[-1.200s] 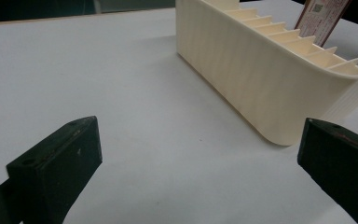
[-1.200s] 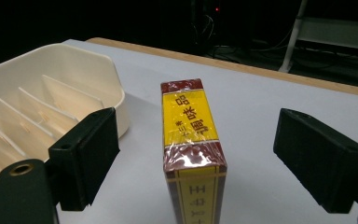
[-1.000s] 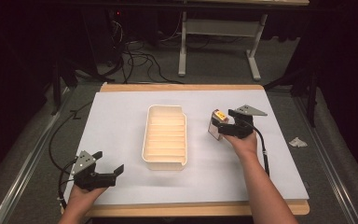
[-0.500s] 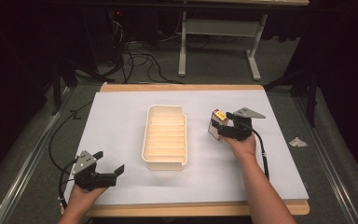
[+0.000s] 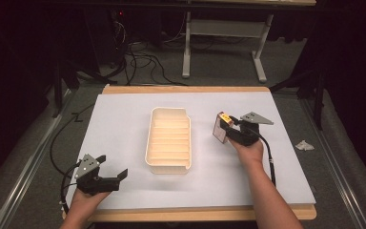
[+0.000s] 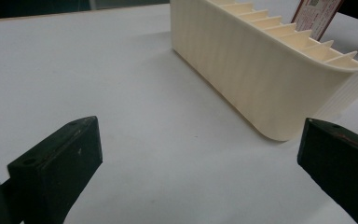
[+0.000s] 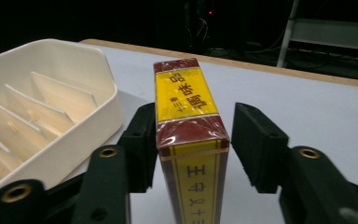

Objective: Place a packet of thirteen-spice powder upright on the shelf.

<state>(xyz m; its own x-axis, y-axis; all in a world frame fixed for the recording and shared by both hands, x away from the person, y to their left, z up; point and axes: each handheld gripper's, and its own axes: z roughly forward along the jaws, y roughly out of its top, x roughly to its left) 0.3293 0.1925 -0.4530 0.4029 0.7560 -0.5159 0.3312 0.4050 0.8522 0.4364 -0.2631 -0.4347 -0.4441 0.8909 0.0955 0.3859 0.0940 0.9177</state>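
Observation:
My right gripper [image 5: 228,130] is right of the tray, shut on a dark red and yellow box [image 5: 220,128]. In the right gripper view the box [image 7: 190,140] stands upright between the black pads [image 7: 142,144], with printed characters on its yellow top. A cream plastic tray [image 5: 168,140] with several cross dividers lies in the middle of the white table sheet. My left gripper [image 5: 116,177] rests near the front left edge, open and holding nothing. In the left gripper view its fingers [image 6: 58,172] stand wide apart, facing the tray's rounded corner [image 6: 265,88].
The white sheet [image 5: 124,119] covers a wooden table with bare room on both sides of the tray. Cables trail off the left edge onto the floor [image 5: 71,157]. A crumpled scrap [image 5: 304,145] lies on the floor at the right. A desk frame [image 5: 224,43] stands beyond the table.

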